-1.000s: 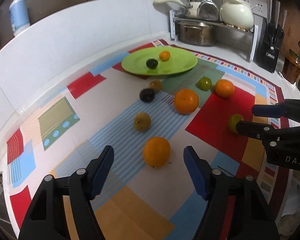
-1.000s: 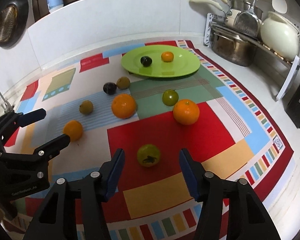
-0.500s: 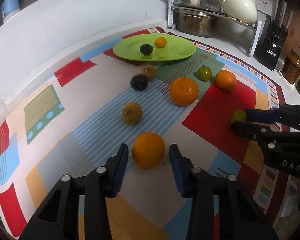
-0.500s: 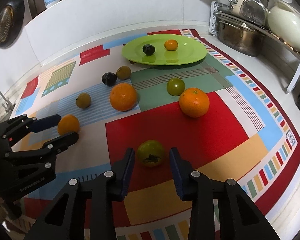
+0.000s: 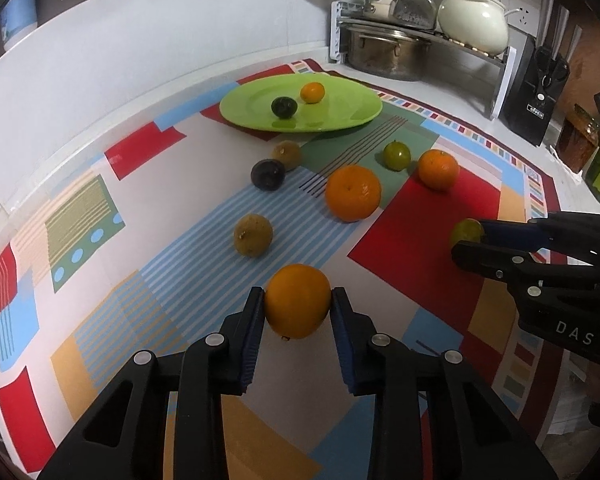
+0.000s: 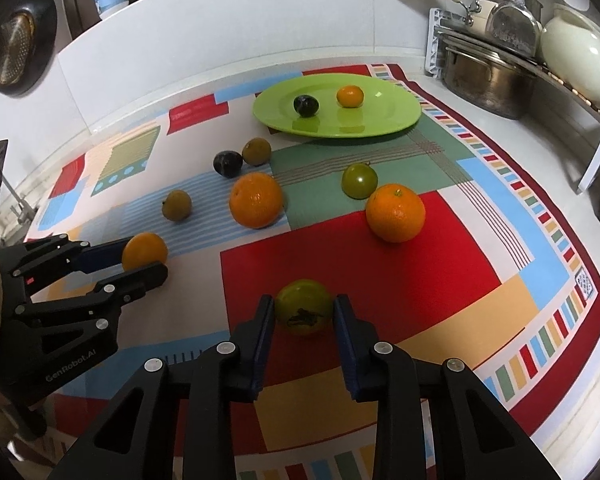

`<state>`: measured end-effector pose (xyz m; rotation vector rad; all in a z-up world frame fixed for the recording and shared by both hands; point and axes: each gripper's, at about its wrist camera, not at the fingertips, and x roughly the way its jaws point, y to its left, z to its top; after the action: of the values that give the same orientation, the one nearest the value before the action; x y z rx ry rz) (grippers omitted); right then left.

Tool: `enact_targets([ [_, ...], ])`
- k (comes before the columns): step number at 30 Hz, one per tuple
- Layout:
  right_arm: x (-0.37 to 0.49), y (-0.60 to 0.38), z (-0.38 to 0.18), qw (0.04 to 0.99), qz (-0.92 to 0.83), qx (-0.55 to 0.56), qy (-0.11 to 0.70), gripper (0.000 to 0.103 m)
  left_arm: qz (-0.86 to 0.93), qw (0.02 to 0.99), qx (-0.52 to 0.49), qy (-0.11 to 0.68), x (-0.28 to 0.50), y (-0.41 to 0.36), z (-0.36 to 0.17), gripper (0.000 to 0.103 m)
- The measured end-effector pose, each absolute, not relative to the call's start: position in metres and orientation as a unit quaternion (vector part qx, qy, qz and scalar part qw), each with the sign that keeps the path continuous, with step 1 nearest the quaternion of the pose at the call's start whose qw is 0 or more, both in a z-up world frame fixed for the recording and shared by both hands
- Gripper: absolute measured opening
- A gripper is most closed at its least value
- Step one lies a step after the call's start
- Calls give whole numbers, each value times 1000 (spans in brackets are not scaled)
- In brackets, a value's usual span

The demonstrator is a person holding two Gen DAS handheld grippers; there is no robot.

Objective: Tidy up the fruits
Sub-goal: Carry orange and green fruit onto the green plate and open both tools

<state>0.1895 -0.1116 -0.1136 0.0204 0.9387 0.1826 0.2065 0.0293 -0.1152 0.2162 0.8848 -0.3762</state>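
Note:
My left gripper [image 5: 298,304] is shut on an orange [image 5: 297,300] low over the colourful mat; it also shows in the right wrist view [image 6: 145,251]. My right gripper [image 6: 304,312] is shut on a green fruit [image 6: 304,310], also seen in the left wrist view [image 5: 466,232]. A green plate [image 5: 340,116] at the back holds a dark plum [image 5: 284,107] and a small orange [image 5: 312,92]. Loose on the mat lie two oranges [image 6: 256,199] [image 6: 395,212], a green fruit [image 6: 359,180], a dark plum [image 6: 228,163] and two brownish fruits [image 6: 257,151] [image 6: 176,205].
A dish rack with a steel pot [image 5: 384,52], pans and a cream pot [image 5: 474,18] stands at the back right. A knife block [image 5: 536,96] and jars stand at the right edge. A white wall runs along the back and left.
Both grippers moved forward and closed, the left on the orange and the right on the green fruit.

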Motion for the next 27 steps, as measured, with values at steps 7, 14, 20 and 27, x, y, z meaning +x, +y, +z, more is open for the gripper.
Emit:
enact_targets([
  [7,184,-113,-102,894,89,11,439,31,-188,888,101,406,200,27,-99,33],
  [14,176,-115,-85,904,87,9,419,31,-200,894,101,388,197,21,-82,33],
  [20,175,-124,-70,911,88,13,402,31,-198,904,94,368,199,10,-67,33],
  [27,188,-141,-53,917,105,11,385,31,-186,912,84,357,211,-9,-52,33],
])
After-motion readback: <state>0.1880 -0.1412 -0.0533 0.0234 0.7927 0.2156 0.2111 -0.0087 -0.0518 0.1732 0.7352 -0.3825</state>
